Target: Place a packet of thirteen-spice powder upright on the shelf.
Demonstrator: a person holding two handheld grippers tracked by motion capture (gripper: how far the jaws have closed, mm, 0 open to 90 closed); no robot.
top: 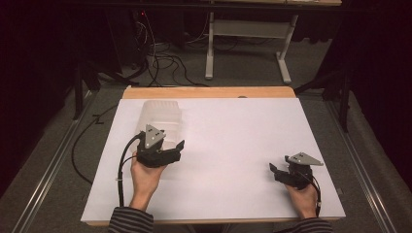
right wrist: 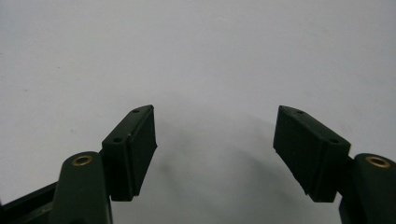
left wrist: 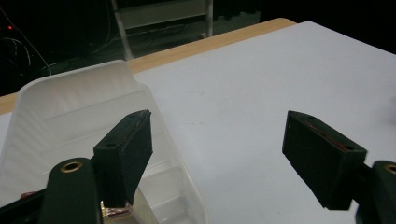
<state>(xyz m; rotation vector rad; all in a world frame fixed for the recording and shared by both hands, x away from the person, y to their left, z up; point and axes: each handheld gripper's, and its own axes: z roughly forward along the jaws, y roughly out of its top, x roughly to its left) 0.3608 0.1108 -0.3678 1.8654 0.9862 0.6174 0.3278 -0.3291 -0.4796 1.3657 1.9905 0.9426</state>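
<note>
A translucent white plastic container (top: 162, 115) lies on the left of the white table top (top: 233, 136). My left gripper (top: 164, 145) sits at its near end, held by a hand. In the left gripper view the container (left wrist: 70, 116) has ribbed walls. The left gripper (left wrist: 217, 121) is open wide, with one jaw over the container's near end and the other over bare table. Something small and reddish (left wrist: 114, 212) shows under the left jaw, too hidden to identify. My right gripper (top: 281, 167) rests at the near right of the table. It (right wrist: 215, 126) is open over bare white surface.
The table's far edge is a wooden strip (top: 209, 92). Beyond it on the grey floor lie cables (top: 165, 63) and stands a white desk frame (top: 248, 43). Metal rails (top: 43, 174) run along both sides of the table.
</note>
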